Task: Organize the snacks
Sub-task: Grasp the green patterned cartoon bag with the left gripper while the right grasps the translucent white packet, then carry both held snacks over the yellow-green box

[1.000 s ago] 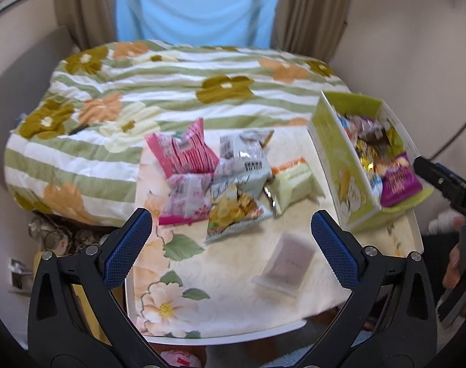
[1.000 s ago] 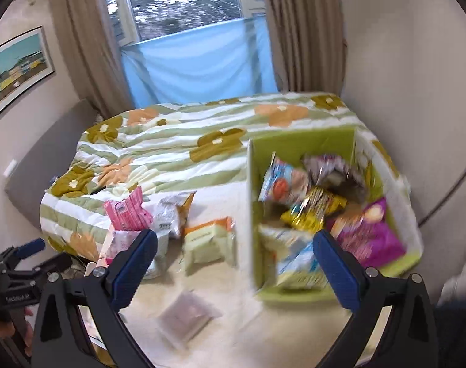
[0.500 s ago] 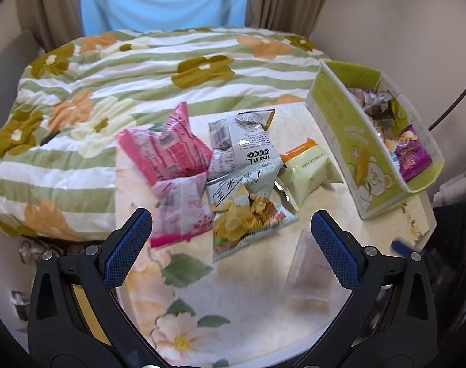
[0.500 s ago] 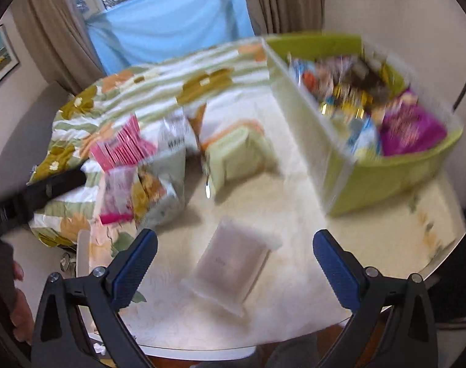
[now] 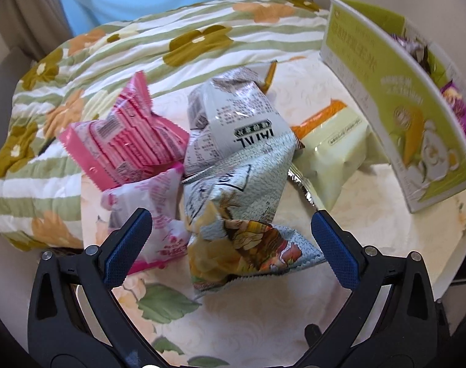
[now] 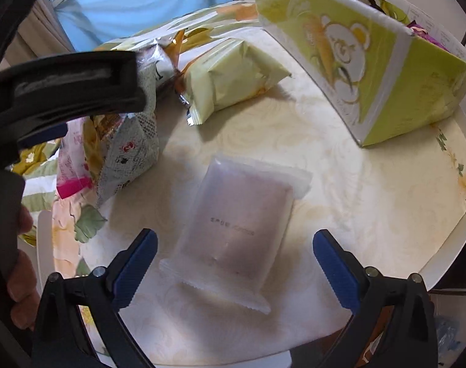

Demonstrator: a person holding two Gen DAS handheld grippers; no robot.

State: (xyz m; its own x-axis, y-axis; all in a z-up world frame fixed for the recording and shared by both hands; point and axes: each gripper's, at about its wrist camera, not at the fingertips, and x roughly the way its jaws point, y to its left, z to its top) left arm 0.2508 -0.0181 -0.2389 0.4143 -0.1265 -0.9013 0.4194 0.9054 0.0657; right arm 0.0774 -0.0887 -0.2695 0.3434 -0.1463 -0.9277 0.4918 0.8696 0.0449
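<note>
My left gripper point(image 5: 231, 233) is open, low over a grey chip bag with a yellow picture point(image 5: 242, 214) that lies between its fingers. Beside that bag lie a pink striped packet point(image 5: 125, 144), a pale pink packet point(image 5: 153, 211), a grey printed bag point(image 5: 233, 122) and a pale green packet point(image 5: 334, 153). My right gripper point(image 6: 234, 256) is open astride a frosted white packet point(image 6: 236, 224) flat on the table. The green snack box point(image 6: 371, 61) stands at the right, holding several packets, among them a purple one point(image 5: 460, 113).
The round floral table point(image 6: 386, 208) ends close at the right and front. A striped flowered quilt point(image 5: 110, 61) covers the bed behind it. The left tool's black body point(image 6: 64, 86) and a hand point(image 6: 15, 276) fill the left of the right wrist view.
Both grippers have dropped and moved in toward the table: the left now over the snack pile, the right now over the frosted packet. Both stay open.
</note>
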